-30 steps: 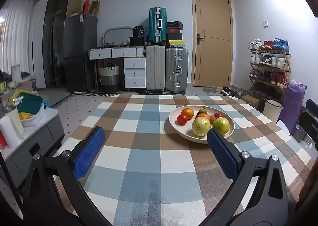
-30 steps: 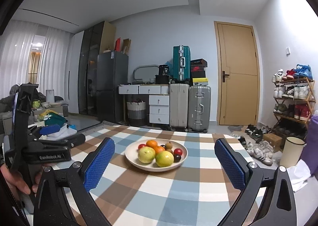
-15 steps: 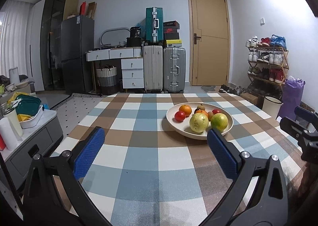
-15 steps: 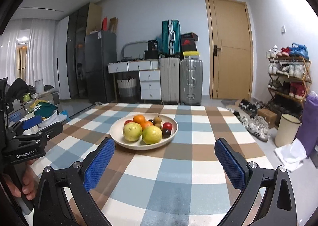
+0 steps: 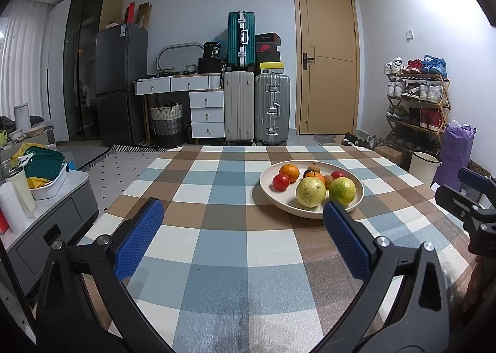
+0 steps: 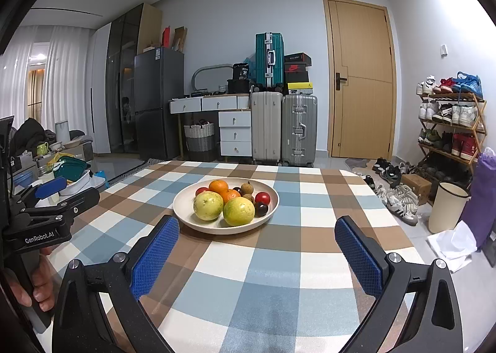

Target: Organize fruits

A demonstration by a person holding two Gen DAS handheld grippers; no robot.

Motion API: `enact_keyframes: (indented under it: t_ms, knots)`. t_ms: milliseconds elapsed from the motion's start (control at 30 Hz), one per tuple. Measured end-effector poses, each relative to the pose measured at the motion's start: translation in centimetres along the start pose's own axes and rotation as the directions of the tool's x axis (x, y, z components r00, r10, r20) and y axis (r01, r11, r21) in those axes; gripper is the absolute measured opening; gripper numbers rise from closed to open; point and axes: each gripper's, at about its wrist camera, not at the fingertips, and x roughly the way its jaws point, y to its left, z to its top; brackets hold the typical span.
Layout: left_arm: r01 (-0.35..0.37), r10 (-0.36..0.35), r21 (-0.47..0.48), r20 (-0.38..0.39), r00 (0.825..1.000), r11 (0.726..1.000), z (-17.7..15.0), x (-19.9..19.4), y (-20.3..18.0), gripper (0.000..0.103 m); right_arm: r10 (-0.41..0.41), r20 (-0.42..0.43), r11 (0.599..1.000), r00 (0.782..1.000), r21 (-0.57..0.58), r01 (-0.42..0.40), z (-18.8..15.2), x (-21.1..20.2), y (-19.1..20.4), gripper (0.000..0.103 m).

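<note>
So the fruit's all sitting in a shallow cream bowl (image 6: 228,230) on the checked tabletop (image 6: 272,272), a bit past the middle toward the far side. In the right wrist view there's a yellow-green guava-looking fruit (image 6: 208,206) at the front left, touching a greener round one (image 6: 239,211) beside it. Behind those, two oranges (image 6: 218,186), one stacked a little behind the other, a couple of small brown fruits (image 6: 246,188), a red tomato-like one (image 6: 262,197) on the right and a dark plum-ish thing (image 6: 261,208) just in front of it. Another red one peeks out at the back left.

Both tongs are spread wide and holding nothing. The right tongs (image 6: 257,249) hover over the near part of the tabletop with the bowl just beyond and a bit left of center between the blue pads. The left tongs (image 5: 241,236) are further left, so from that camera the bowl (image 5: 311,212) sits off to the right, near the right pad (image 5: 345,239). A hand (image 6: 34,283) grips the left tool's handle at the left edge of the right wrist view.

Beyond the tabletop: suitcases (image 6: 283,129), a white drawer unit (image 6: 235,134), a wooden door (image 6: 361,80) and a shoe rack (image 6: 449,123).
</note>
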Motion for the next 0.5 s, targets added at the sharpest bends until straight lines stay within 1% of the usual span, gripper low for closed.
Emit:
enact_keyframes:
  t_ms: [500]
  knots:
    - [-0.007, 0.007, -0.003, -0.002, 1.000, 1.000, -0.09, 0.17, 0.18, 0.103, 0.000, -0.002, 1.000, 1.000, 0.000, 0.000, -0.03, 0.01, 0.00, 0.103]
